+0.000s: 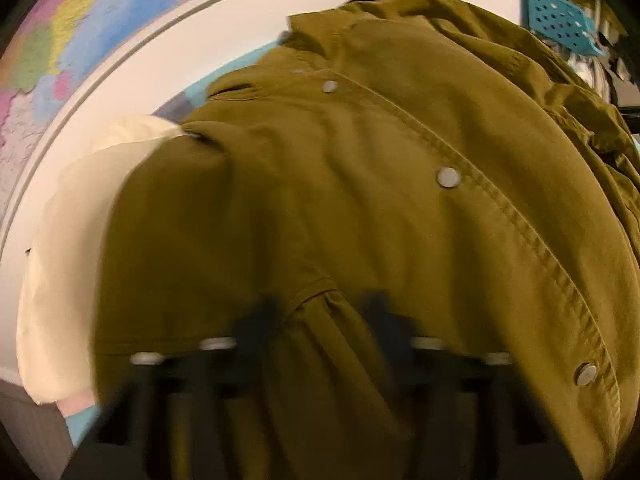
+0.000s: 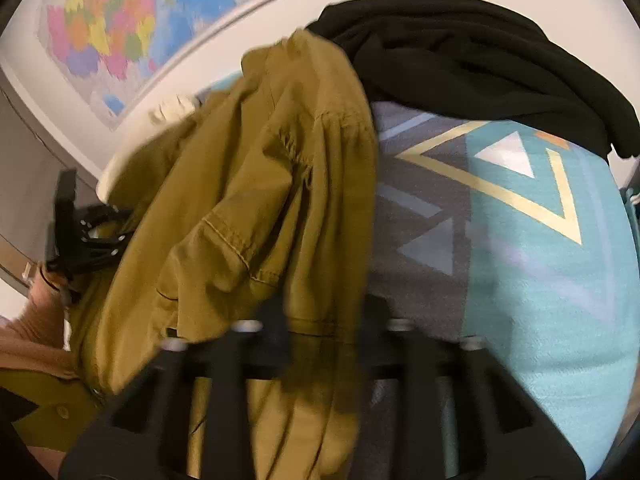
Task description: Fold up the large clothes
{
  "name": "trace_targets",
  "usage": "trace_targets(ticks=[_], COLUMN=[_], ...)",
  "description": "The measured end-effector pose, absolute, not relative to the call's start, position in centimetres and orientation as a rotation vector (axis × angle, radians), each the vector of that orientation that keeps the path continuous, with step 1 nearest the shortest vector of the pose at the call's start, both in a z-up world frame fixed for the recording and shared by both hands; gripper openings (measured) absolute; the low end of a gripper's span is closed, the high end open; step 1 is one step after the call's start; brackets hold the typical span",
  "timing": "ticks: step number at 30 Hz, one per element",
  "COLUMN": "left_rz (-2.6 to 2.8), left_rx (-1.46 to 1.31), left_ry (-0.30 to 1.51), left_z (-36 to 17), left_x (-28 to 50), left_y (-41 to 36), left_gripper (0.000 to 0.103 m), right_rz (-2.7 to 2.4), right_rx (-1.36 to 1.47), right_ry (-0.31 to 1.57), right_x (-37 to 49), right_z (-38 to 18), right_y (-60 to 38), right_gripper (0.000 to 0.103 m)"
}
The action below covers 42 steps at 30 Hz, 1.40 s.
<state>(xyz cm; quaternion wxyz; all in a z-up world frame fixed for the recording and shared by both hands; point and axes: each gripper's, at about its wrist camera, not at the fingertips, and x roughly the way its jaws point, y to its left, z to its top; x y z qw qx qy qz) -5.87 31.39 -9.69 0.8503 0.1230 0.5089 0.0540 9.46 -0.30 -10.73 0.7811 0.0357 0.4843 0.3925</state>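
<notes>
An olive-green jacket (image 1: 360, 200) with metal snaps (image 1: 449, 177) fills the left wrist view, lying spread over a surface. My left gripper (image 1: 320, 312) is blurred. Its two dark fingers sit on the jacket's near part, and a gathered fold of cloth runs between them toward the camera. In the right wrist view the jacket (image 2: 260, 200) lies bunched over a patterned cloth. My right gripper (image 2: 326, 316) is down at the bunch's near edge, with olive cloth passing between its fingers and hanging beneath.
A cream garment (image 1: 72, 240) lies left of the jacket, a black garment (image 2: 460, 60) behind it. The teal and grey patterned cloth (image 2: 540, 260) covers the surface. A coloured map (image 2: 120, 20) hangs behind. A teal perforated panel (image 1: 560, 20) is far right. A person's hand (image 2: 36, 300) shows left.
</notes>
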Motion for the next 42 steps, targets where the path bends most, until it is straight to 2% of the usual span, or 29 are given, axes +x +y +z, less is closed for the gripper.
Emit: trace_targets(ticks=[2, 9, 13, 16, 17, 18, 19, 20, 22, 24, 29, 35, 36, 37, 38, 39, 42], left_rz=[0.139, 0.310, 0.485, 0.608, 0.641, 0.676, 0.693, 0.718, 0.739, 0.653, 0.556, 0.385, 0.346, 0.304, 0.281, 0.262, 0.212], left_rx=[0.191, 0.123, 0.072, 0.074, 0.104, 0.144, 0.183, 0.236, 0.282, 0.175, 0.119, 0.168, 0.170, 0.174, 0.185, 0.201, 0.231], left_ry=[1.054, 0.836, 0.807, 0.883, 0.916, 0.957, 0.971, 0.965, 0.917, 0.845, 0.651, 0.581, 0.587, 0.596, 0.603, 0.615, 0.645], left_z=[-8.3, 2.0, 3.6, 0.5, -1.0, -3.0, -3.6, -3.9, -3.2, -0.9, 3.6, 4.5, 4.2, 3.8, 3.2, 2.7, 1.3], left_x=[-5.9, -7.2, -8.0, -7.8, -7.3, -6.8, -7.2, -8.1, -8.6, -10.0, -12.3, -11.9, -11.4, -10.8, -10.1, -9.4, -7.9], left_y=[33.1, 39.8, 45.7, 49.4, 49.9, 50.3, 49.9, 48.9, 47.7, 47.3, 44.0, 37.0, 35.9, 34.8, 33.7, 32.7, 30.2], left_gripper=[0.007, 0.005, 0.008, 0.032, 0.044, 0.050, 0.052, 0.054, 0.057, 0.073, 0.081, 0.086, 0.086, 0.086, 0.086, 0.086, 0.086], right_rz=[0.830, 0.625, 0.533, 0.473, 0.460, 0.457, 0.444, 0.436, 0.425, 0.445, 0.464, 0.483, 0.480, 0.490, 0.510, 0.510, 0.533], right_rx=[0.088, -0.001, -0.004, 0.014, 0.029, 0.049, 0.073, 0.078, 0.079, 0.113, 0.160, 0.093, 0.064, 0.049, 0.065, 0.089, 0.113], right_ry=[1.006, 0.683, 0.754, 0.832, 0.861, 0.883, 0.902, 0.914, 0.901, 0.872, 0.895, 0.929, 0.936, 0.949, 0.969, 0.990, 0.939], right_x=[9.6, 11.5, 15.3, 16.9, 17.3, 17.5, 17.5, 17.4, 16.6, 14.6, 9.5, 3.6, 3.3, 3.2, 3.4, 3.8, 4.2], right_z=[-8.9, 3.5, 1.9, -1.9, -3.5, -4.8, -5.9, -6.5, -6.7, -6.4, -7.2, -9.5, -9.9, -10.4, -10.8, -10.9, -8.5], right_y=[-1.1, -5.9, -6.9, -6.6, -6.6, -6.8, -7.1, -7.5, -8.5, -10.6, -15.4, -16.1, -15.8, -15.5, -15.6, -15.9, -16.9], right_gripper=[0.011, 0.010, 0.012, 0.021, 0.024, 0.039, 0.051, 0.068, 0.069, 0.084, 0.086, 0.086, 0.083, 0.074, 0.035, 0.014, 0.011])
